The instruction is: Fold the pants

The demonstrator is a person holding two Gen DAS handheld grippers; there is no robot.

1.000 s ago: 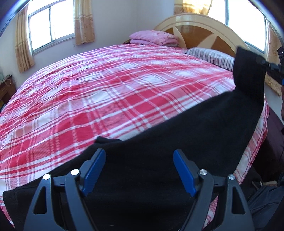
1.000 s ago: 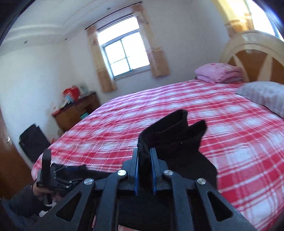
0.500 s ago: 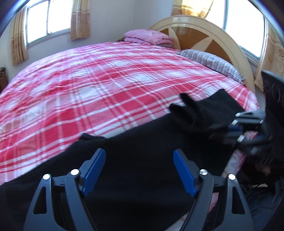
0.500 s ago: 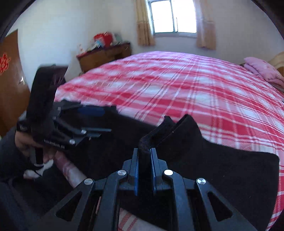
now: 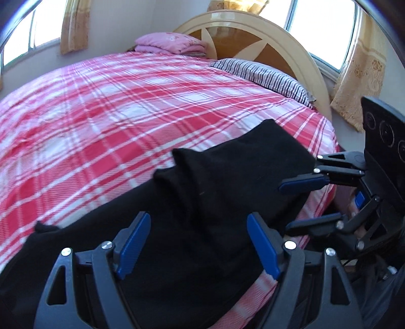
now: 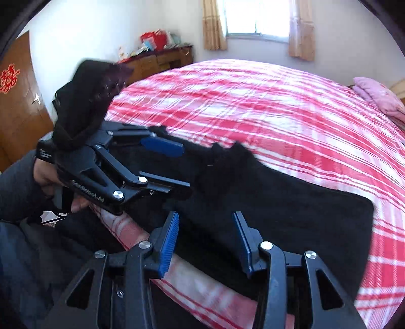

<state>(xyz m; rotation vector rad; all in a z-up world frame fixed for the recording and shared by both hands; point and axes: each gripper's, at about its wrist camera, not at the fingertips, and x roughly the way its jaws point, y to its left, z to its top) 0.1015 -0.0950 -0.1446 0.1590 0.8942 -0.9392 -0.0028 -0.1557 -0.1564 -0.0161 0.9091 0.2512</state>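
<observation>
The right gripper, clamped on the cuffs half a second ago, now gapes empty; the left gripper stays wide open. The soft black fabric pants lie doubled along the red-and-white plaid bedspread at six o'clock, so this fold looks laid.

A wide bed is covered by a red, pink and white plaid cotton bedspread, which fills most of both views. At its head stands an arched cream and brown wooden headboard. A grey and white striped pillow lies just in front of it, and a folded pink quilt rests near the far corner. Beige patterned curtains hang beside the bright windows. Against the white wall stands a brown wooden cabinet with red and white items piled on top. A brown wooden door carries a red paper ornament.
</observation>
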